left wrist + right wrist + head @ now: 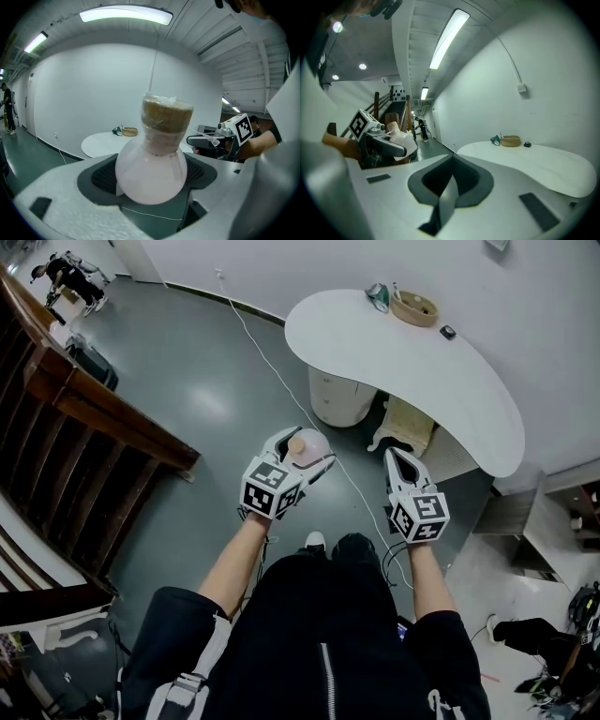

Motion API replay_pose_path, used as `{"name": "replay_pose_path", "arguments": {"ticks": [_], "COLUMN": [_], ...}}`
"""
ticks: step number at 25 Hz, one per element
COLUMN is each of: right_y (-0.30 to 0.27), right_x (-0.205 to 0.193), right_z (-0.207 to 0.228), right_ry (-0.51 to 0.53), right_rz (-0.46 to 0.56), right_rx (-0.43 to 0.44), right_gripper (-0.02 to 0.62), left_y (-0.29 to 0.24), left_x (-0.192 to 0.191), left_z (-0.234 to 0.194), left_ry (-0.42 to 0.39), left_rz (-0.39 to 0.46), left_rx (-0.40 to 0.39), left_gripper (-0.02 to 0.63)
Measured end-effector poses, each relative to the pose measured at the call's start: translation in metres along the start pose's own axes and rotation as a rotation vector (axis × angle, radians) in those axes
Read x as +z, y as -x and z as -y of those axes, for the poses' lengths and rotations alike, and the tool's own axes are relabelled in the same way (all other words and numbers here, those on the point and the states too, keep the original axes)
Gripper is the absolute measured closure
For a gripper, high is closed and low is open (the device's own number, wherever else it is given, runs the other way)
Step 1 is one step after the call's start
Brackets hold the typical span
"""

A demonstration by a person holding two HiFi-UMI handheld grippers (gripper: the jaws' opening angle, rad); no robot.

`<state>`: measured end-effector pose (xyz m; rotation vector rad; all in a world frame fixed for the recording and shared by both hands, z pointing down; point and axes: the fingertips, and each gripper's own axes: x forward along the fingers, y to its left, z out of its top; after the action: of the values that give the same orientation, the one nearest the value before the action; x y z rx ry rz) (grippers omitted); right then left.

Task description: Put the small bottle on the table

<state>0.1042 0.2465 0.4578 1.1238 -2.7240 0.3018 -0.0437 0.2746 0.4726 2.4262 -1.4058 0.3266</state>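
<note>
A small round pinkish bottle (151, 173) with a cork-coloured wrapped top sits upright between the jaws of my left gripper (302, 457), which is shut on its bulb. The same bottle (305, 448) shows in the head view, held above the grey floor, and at the left of the right gripper view as bottle (401, 137). My right gripper (401, 468) is shut with nothing in it, level with the left one and a short way to its right. The white curved table (394, 362) lies ahead of both grippers, some distance beyond them.
A woven bowl (414, 308), a green object (378, 296) and a small dark item (448, 332) rest at the table's far end. A white cable (272, 371) runs over the floor. A wooden stair rail (84, 427) is at left; a person (67, 276) stands far back.
</note>
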Motion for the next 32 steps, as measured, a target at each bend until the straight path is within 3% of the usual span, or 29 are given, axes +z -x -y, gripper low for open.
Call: {"name": "replay_pose_path", "arguments": {"ticks": [12,21,32], "right_y": [-0.089,-0.197,-0.321], "right_x": [0.018,0.048,0.125], "right_z": [0.059,0.152,0.271], "right_ry": [-0.035,-0.059,-0.008], "right_rz": [0.007,0.009,0.016], "right_rx": [-0.025,0.0,0.049], "right_gripper": [0.594,0.594,0.594], "left_y": [-0.076,-0.182,-0.306], "left_x": [0.025,0.073,0.152], "left_z": [-0.077,-0.152,-0.238], "left_ry": [0.012,0.02,0.041], "left_rz": [-0.021,-0.039,-0.031], "left_rx": [-0.012,0.025,0.087], "left_gripper": [0.206,0.204,0.204]}}
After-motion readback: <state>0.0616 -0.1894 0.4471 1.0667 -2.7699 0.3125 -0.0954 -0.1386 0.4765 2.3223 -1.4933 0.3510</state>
